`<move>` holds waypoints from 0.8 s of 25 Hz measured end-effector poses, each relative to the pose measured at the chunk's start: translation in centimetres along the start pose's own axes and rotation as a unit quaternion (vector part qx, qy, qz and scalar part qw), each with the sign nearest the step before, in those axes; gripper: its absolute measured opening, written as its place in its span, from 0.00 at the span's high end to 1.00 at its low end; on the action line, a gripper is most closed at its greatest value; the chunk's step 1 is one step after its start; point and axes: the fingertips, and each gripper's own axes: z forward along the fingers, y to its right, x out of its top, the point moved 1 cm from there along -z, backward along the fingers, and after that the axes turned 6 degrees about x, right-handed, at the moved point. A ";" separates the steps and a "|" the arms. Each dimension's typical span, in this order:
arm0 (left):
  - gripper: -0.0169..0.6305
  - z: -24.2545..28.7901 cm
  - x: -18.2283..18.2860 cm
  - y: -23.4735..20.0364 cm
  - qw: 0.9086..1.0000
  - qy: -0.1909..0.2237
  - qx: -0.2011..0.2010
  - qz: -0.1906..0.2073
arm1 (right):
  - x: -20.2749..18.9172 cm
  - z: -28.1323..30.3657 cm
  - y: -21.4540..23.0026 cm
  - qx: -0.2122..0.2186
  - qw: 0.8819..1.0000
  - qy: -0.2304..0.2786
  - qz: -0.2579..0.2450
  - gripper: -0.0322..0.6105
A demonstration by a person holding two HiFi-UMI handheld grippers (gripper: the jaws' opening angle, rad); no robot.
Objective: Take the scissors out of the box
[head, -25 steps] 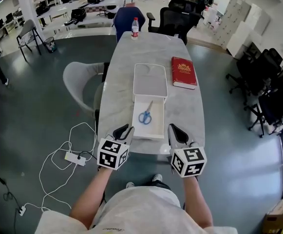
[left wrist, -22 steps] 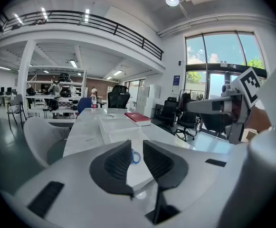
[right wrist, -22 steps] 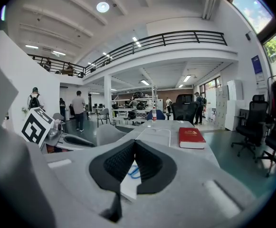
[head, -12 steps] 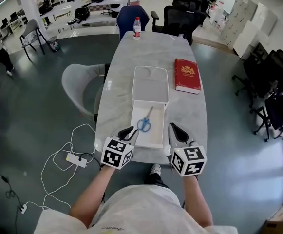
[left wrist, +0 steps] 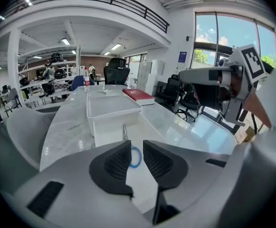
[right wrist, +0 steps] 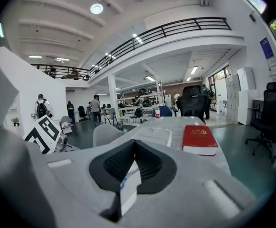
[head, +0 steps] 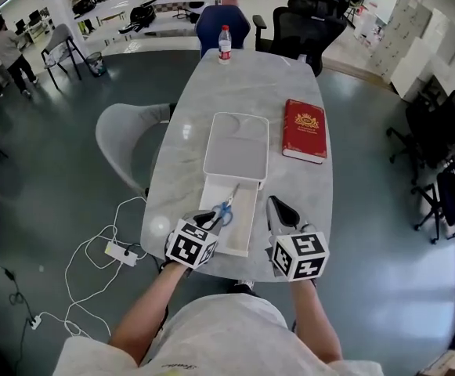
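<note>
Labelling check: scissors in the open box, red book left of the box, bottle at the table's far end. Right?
Not quite. The book lies right of the box, not left; the head view shows it. The scissors are in the open box and the bottle stands at the table's far end.

The pulled-out white drawer of the white plastic box lies open from above, and only its low walls stand round the blue-handled scissors, at whose handles the left gripper hangs with fingers slightly apart. Bare grey marble worktop gives room on both sides of the box; the right gripper, fingers together, fills the strip just beside the drawer's right wall, and the red hardback book lies farther back on that side. A plastic water bottle stands well apart at the far end, a grey shell chair beside the left edge.
</note>
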 end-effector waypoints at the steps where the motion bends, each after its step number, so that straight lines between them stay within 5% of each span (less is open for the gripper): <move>1: 0.89 0.5 -0.1 0.1 1.000 -0.009 0.002 0.001 | 0.0 0.3 0.5 0.005 1.000 -0.001 0.000 0.94; 20: 0.87 6.9 -1.7 -0.9 0.987 -0.142 0.068 0.011 | -0.5 4.8 7.1 0.090 0.995 -0.030 0.019 0.94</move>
